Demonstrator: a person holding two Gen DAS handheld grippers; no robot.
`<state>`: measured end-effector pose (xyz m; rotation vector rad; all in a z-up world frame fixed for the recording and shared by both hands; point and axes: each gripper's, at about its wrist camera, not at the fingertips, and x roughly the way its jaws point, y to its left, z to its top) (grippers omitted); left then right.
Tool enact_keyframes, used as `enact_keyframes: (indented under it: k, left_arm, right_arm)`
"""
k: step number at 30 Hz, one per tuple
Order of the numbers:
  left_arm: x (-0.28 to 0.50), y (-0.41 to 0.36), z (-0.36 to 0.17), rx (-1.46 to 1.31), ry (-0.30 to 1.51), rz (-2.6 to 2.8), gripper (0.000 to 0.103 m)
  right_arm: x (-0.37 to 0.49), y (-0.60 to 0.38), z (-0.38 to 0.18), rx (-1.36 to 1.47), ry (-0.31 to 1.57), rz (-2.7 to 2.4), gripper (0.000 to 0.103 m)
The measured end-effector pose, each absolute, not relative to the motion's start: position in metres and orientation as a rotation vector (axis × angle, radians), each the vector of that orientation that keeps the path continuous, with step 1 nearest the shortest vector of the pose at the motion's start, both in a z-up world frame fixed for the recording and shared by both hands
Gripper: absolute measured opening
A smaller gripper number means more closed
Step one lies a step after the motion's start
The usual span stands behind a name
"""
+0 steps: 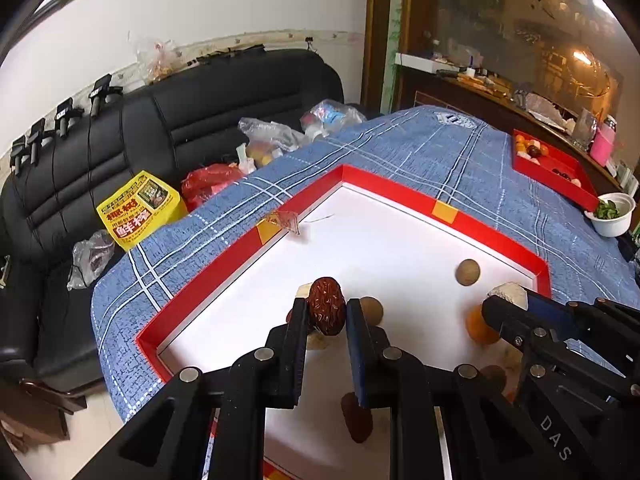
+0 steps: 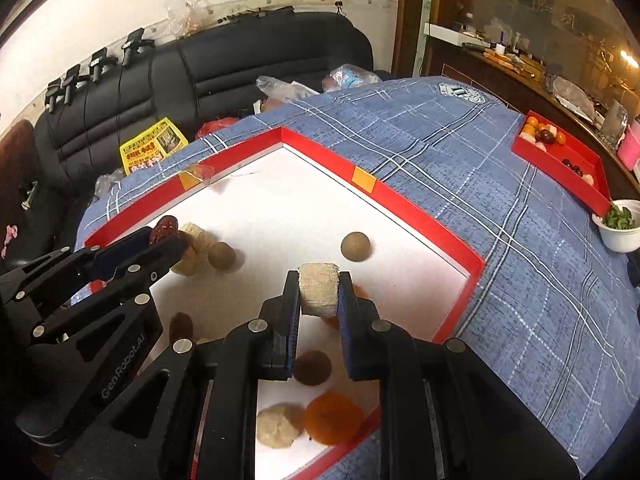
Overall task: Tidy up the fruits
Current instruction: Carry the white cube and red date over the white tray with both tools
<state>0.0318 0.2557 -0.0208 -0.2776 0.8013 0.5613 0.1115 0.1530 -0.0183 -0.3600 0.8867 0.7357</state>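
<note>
My left gripper (image 1: 326,312) is clamped on a red date (image 1: 327,306) and my right gripper (image 2: 319,294) on a pale lump (image 2: 319,289), both above the big tray (image 2: 400,200), with the small tray (image 2: 560,160) of sorted fruit far off, nearer my right.

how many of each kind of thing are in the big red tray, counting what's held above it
red dates: 3 (one barely shows, so less sure)
brown balls: 3
cream pieces: 4
oranges: 2
total: 12
</note>
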Motion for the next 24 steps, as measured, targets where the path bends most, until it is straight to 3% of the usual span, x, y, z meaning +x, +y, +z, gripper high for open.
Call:
enact_keyframes:
  k: [24]
  left_arm:
    - [0.052, 0.283, -0.024, -0.299, 0.820, 0.597, 0.018]
  right_arm:
    - [0.134, 0.180, -0.043, -0.402, 0.963, 0.719, 0.017]
